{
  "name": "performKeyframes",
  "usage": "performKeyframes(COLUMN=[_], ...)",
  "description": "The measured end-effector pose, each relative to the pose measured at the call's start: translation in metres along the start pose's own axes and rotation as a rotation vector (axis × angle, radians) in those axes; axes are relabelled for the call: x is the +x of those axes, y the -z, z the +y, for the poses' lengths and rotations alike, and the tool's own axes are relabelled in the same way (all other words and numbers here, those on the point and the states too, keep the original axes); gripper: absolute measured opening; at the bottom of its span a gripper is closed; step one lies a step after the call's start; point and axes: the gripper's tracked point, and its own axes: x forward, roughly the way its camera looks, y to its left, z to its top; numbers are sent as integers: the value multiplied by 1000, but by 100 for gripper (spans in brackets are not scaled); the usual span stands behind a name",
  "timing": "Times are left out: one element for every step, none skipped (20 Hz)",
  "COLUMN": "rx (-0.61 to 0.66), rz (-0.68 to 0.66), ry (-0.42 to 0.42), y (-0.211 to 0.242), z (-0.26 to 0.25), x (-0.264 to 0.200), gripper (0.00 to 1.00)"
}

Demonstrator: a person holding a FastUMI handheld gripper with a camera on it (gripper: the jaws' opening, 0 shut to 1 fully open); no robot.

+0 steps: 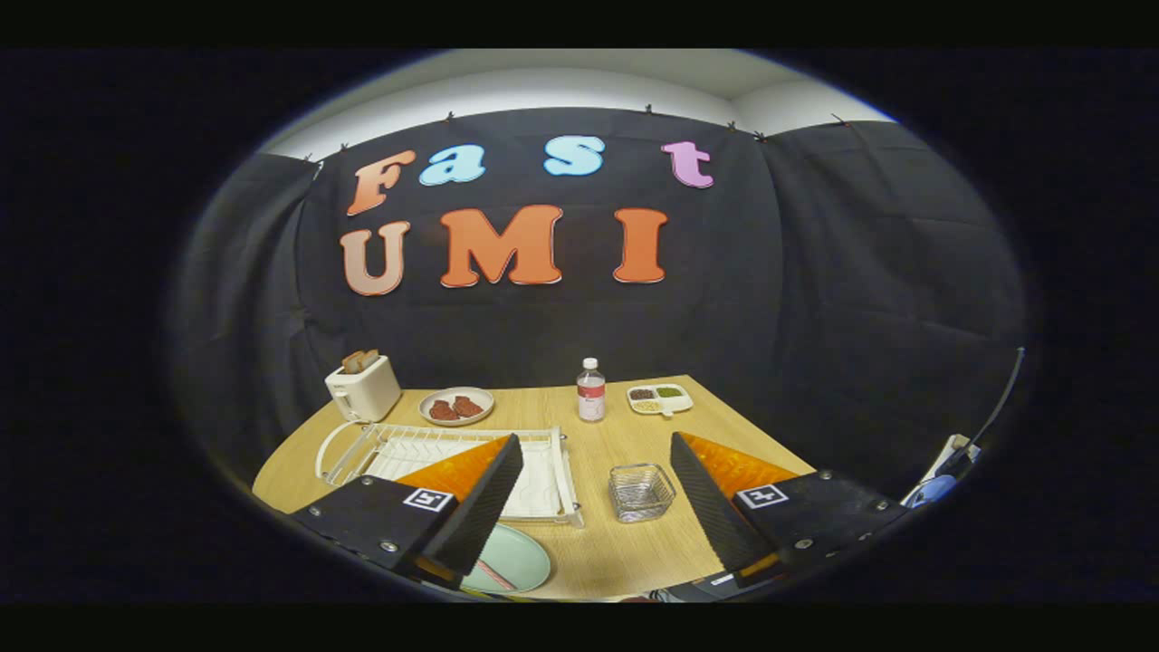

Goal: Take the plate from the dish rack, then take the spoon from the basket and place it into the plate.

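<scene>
From the gripper view, my gripper [593, 493] hangs above the table [625, 426] with its two fingers spread wide apart and nothing between them but open air. I'll place everything against the wire basket [641, 491], which sits on the wood just ahead of the gap between my fingers.

The plate [512, 561], pale green, lies flat on the table nearer me than the basket and to its left, partly hidden under my left finger. Across it rests a slim pinkish thing that I take to be the spoon [493, 573], so by my reading the plate is out of the rack and the spoon is already in it. The basket looks empty, though its mesh is too fine to be sure.

The spoon I judge light, stiff and thin; it would be best pinched across the handle, and it could slide on the plate's smooth glaze. The plate I judge rigid, breakable and slippery, to be taken only by the rim.

Left of the basket stands the white dish rack [453, 453], its tray and raised loop handle close to the plate; that edge is what I would most likely clip. Beyond the basket stand a bottle [590, 389] and a divided snack tray [660, 398]. Farther left, beyond the rack, are a dish of reddish food [456, 406] and a toaster [362, 387]. All are well apart from my fingers.
</scene>
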Motion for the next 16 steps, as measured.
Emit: performKeyframes(rx=[3,6,7,9,11,14,17,19,19,20,21,25,28,31,33,34], rz=[-5,-10,-12,-13,-14,-16,-19,-20,-21,-23,-23,-24,-26,-26,-26,-27], ry=[2,7,9,15,18,18,20,24,27,30,33,33,31,31,32,29], y=[-2,-3,-3,-3,-3,-4,-5,-4,-5,-6,-6,-5,-5,-4,-4,-4], z=[-1,-3,-4,-6,-7,-7,-7,-8,-9,-10,-11,-10,-8,-8,-8,-7], x=[-1,-2,-3,-4,-4,-5,-4,-4,-3,-3,-3,-2,-1,0,1,1], gripper=[97,98,98,98,98,98,98,98,97,97,98,98,98,98,98,98])
